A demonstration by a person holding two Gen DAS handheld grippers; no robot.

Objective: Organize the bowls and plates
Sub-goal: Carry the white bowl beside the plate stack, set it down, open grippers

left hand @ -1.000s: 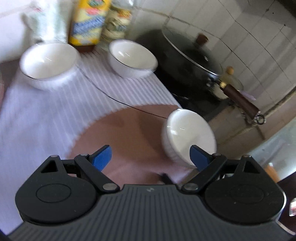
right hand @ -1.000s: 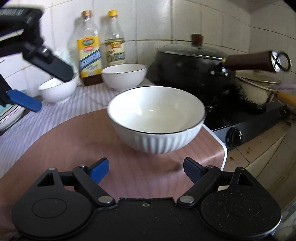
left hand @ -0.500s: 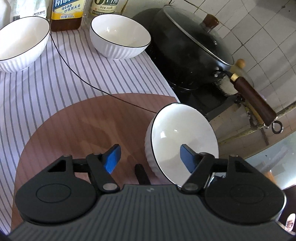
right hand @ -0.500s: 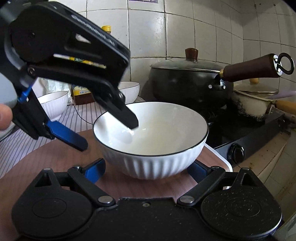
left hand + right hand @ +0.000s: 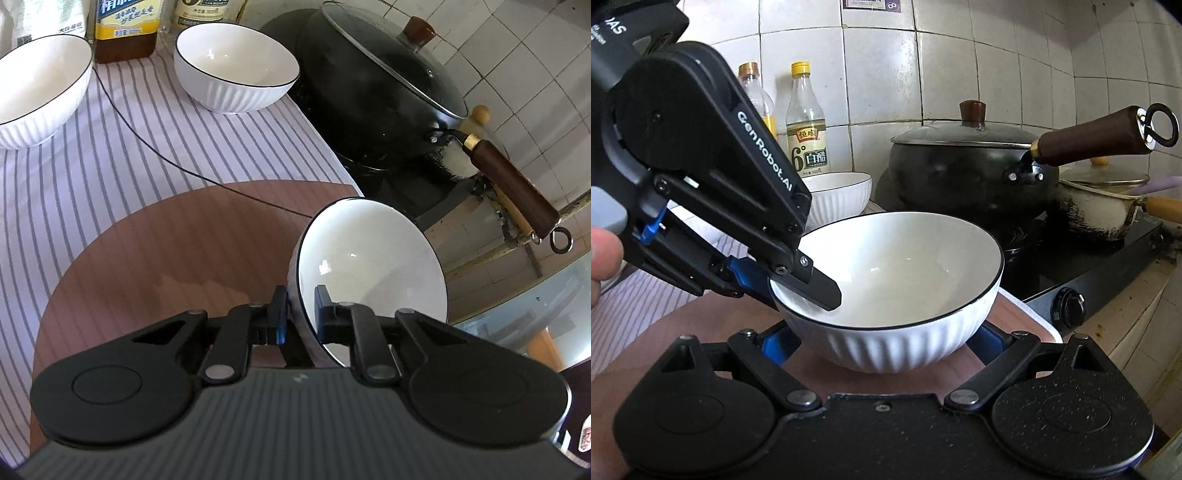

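A white ribbed bowl with a black rim [image 5: 373, 266] sits on the round brown mat [image 5: 166, 251]. My left gripper [image 5: 300, 314] is shut on its near-left rim, one finger inside and one outside. In the right wrist view the same bowl [image 5: 890, 291] lies between the fingers of my right gripper [image 5: 882, 341], which is open around its base. The left gripper [image 5: 798, 277] shows there clamping the rim. Two more white bowls stand at the back, one in the middle [image 5: 236, 66] and one on the left [image 5: 37, 88].
A striped cloth [image 5: 110, 155] covers the counter. Oil and vinegar bottles [image 5: 807, 122] stand at the tiled wall. A black lidded wok [image 5: 384, 85] with a brown handle [image 5: 513, 184] sits on the stove to the right, beside an enamel pot [image 5: 1104, 210].
My left gripper moved down and right and closed on the bowl's rim. My right gripper moved forward until its open fingers flank the bowl.
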